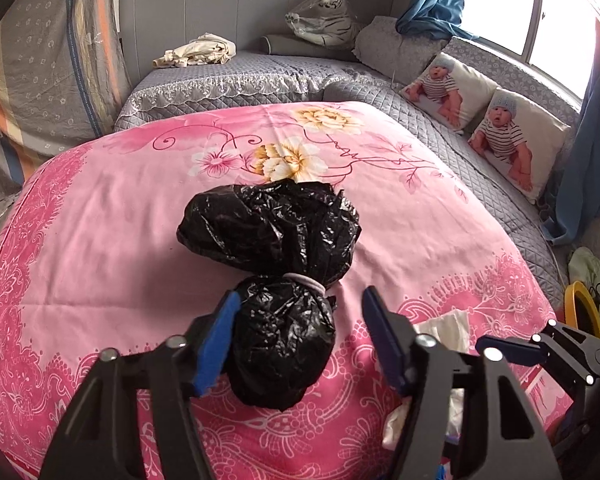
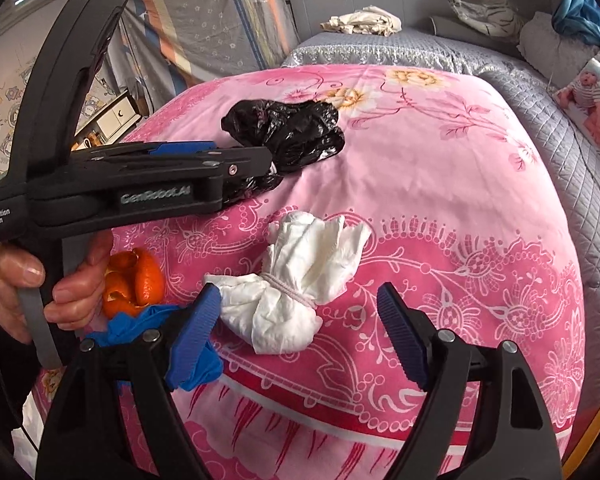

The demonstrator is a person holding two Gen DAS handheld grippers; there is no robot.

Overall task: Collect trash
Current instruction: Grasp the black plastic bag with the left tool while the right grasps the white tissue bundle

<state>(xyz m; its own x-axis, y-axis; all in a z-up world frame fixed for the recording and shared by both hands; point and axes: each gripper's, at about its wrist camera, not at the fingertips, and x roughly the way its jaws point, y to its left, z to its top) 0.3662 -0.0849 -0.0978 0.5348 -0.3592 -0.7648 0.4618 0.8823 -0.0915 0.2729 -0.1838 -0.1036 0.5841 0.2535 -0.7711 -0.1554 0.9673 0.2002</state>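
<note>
- Left wrist view: left gripper (image 1: 296,320) angled down over a pink floral quilt (image 1: 112,216), jaws apart around the near lobe of a black plastic bag (image 1: 276,248).
- Left blue pad touching or almost touching the bag's side; right pad clear of it, with quilt showing in the gap. No firm grip visible.
- Bag cinched at the middle by a pale band (image 1: 304,280); larger lobe lying farther up the quilt, smaller lobe between the fingers.
- White paper scraps (image 1: 448,328) partly hidden behind the right finger; tip of the right gripper (image 1: 500,350) at lower right.
- Grey quilted bedspread (image 1: 260,76) beyond, with two baby-print pillows (image 1: 480,108) under the window.
- Right wrist view: right gripper (image 2: 300,304) with jaws spread wide, nothing pressed between them.
- White tissue bundle (image 2: 296,300) tied with a pale band, lying on the quilt (image 2: 440,168) between and just beyond the fingertips; left pad close beside it, contact uncertain.
- Orange peel (image 2: 136,280) and a blue glove (image 2: 196,368) near the quilt's edge, behind the left finger.
- Left gripper (image 2: 270,170) seen side-on, held by a hand (image 2: 40,284), tips at the black plastic bag (image 2: 288,128).
</note>
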